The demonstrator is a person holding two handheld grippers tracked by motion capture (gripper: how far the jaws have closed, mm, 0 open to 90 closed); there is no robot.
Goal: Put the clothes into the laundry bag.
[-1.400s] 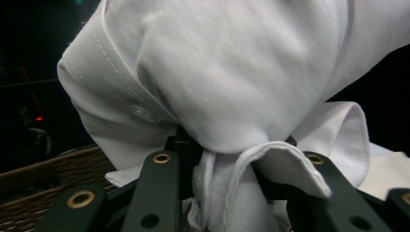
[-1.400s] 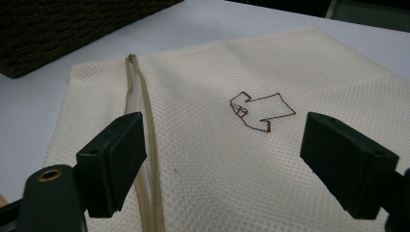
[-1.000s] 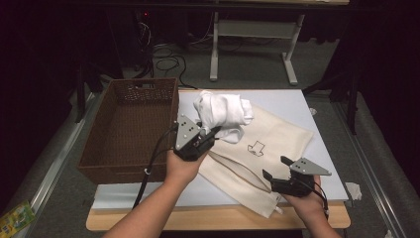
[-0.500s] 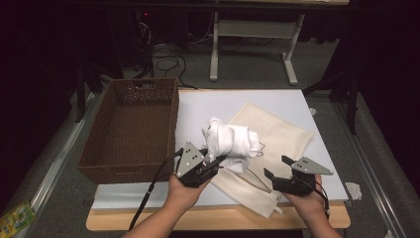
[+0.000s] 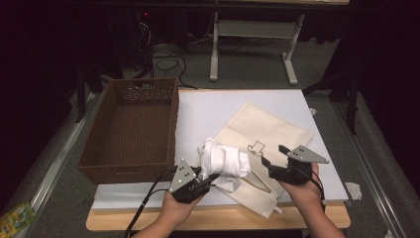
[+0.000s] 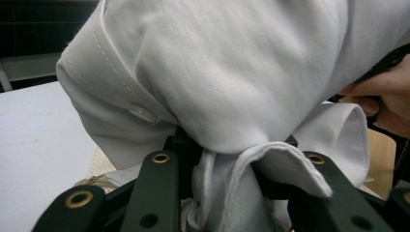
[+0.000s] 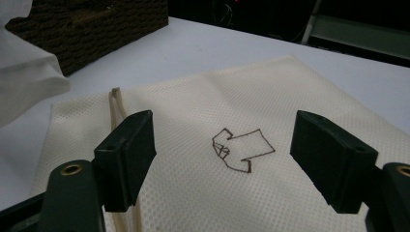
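Note:
A crumpled white shirt [image 5: 224, 162] hangs bunched above the near end of a cream mesh laundry bag [image 5: 262, 141] that lies flat on the white tabletop. My left gripper [image 5: 210, 178] is shut on the shirt's lower folds; in the left gripper view the shirt [image 6: 227, 77] bulges over the jaws and a collar-like edge lies across them. My right gripper [image 5: 270, 162] hovers open just over the bag, to the right of the shirt. In the right gripper view its jaws stand wide apart around the bag's [image 7: 203, 193] small brown shirt drawing [image 7: 240, 151].
An empty brown wicker basket [image 5: 131, 124] stands at the left of the table [image 5: 218, 106]. The wooden table edge runs along the front. A white scrap [image 5: 353, 190] lies on the floor at the right, and a desk frame stands behind the table.
My left gripper has carried the shirt from the far middle of the table toward the near edge, onto the bag's near end. The right gripper has stayed almost still.

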